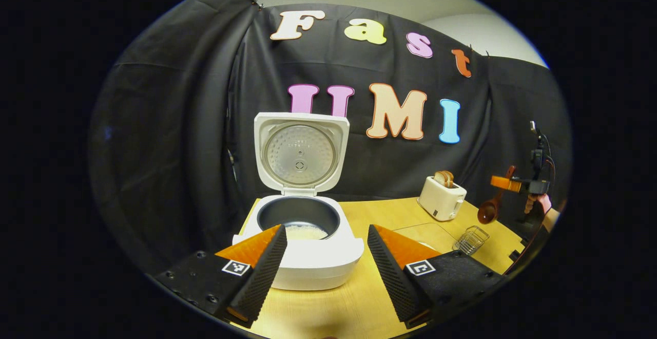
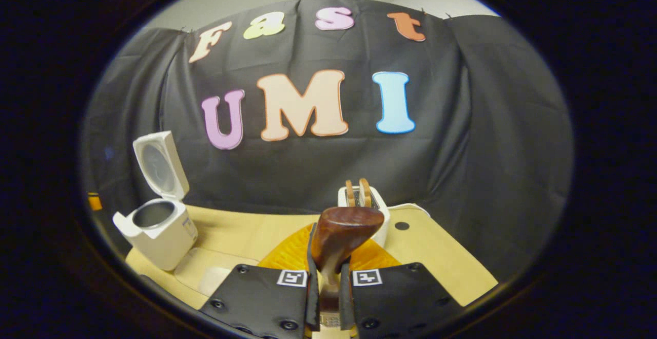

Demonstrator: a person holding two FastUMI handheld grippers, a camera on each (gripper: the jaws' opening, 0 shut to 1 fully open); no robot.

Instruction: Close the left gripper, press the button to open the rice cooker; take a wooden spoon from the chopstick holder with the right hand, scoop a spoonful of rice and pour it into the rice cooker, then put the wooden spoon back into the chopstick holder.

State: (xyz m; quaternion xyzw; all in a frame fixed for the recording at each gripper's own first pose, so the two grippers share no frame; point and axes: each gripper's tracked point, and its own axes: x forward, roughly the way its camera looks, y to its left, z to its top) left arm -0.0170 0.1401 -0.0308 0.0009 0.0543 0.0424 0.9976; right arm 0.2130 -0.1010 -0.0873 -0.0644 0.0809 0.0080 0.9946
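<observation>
1. The table (image 1: pixel 359 308) is carrying everything, with the rice cooker (image 1: pixel 303 262) sitting toward its left end.
2. The rice cooker is standing with its lid (image 1: pixel 301 153) swung up, and rice is showing in the pot, so the scooping looks done.
3. The left gripper (image 1: pixel 324 257) is hanging in front of the rice cooker, jaws spread wide and holding nothing.
4. The right gripper (image 2: pixel 328 282) is clamping the wooden spoon (image 2: pixel 341 236) by its handle, well right of the rice cooker, near the toaster (image 1: pixel 441 198).
5. The wire chopstick holder (image 1: pixel 471 240) is sitting right of the rice cooker, below the spoon; the return seems in hand, and next the spoon needs lowering into that holder.
</observation>
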